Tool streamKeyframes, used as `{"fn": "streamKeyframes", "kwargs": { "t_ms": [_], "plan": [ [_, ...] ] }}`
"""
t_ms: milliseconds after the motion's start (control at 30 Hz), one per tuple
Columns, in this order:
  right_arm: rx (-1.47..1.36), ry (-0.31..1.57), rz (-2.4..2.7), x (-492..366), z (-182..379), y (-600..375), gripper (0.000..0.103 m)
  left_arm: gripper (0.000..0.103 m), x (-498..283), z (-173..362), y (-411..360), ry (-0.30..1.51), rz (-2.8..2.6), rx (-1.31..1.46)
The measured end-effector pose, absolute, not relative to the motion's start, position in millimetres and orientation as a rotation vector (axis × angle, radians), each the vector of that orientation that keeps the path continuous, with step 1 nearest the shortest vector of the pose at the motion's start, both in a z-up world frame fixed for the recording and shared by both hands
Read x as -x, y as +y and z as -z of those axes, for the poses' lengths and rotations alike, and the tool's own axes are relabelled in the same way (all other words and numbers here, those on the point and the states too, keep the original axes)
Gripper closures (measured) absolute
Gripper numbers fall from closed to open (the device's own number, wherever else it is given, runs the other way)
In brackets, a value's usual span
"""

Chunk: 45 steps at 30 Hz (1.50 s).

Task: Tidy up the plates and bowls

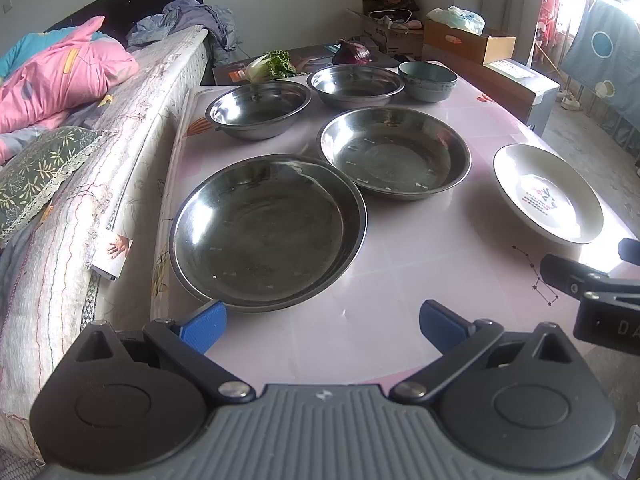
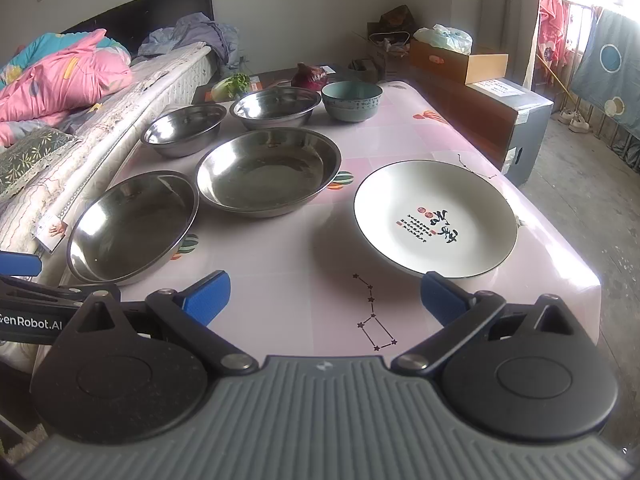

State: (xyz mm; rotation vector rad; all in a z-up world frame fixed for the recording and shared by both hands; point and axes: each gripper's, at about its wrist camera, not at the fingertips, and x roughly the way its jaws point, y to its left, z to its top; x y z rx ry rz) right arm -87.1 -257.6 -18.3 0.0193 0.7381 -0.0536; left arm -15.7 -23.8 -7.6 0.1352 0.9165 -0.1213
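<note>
Grip state: left hand-held gripper (image 1: 322,326) and right hand-held gripper (image 2: 325,298) are both standing spread wide, blue pads apart, holding nothing, hovering over the near edge of the desk (image 2: 304,292).
Nearest dishes: large steel plate (image 1: 267,232) is lying just ahead of the left hand-held gripper; white ceramic plate (image 2: 435,218) with printed calligraphy is sitting just ahead of the right one, near the right rim of the desk.
Further dishes: second steel plate (image 1: 394,152) is resting behind the first; two steel bowls (image 1: 258,110) (image 1: 356,85) and a teal ceramic bowl (image 1: 428,80), which looks like two nested, are standing at the far end.
Risk, ceramic: the white plate is lying flat and close to the edge, so I am judging that a pinch on its thin rim could slip or push it off the side.
Risk, steel: the polished rims are looking slick; a shallow grasp may be letting a plate tilt and clatter onto its neighbour.
Risk, crowding: both hand-held grippers are working side by side, so they may be bumping each other.
Surface: desk is wearing a glossy pink printed cover, likely sliding easily under dishes.
Room: bed (image 1: 132,92) with a pink quilt (image 1: 60,80) is pressing against the left side; cardboard boxes (image 1: 468,40), a cabinet and hanging laundry are filling the right; greens (image 1: 270,65) and a purple vegetable are lying beyond the bowls.
</note>
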Motion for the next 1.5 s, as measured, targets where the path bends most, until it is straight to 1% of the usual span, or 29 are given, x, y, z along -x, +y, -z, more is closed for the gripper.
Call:
{"fn": "streamKeyframes", "kwargs": {
  "t_ms": [1500],
  "plan": [
    [-0.012,0.755,0.073,83.6,24.3,-259.1,0.001,0.0,8.7,16.9,-19.5,0.953,0.105,-0.134]
  ]
}}
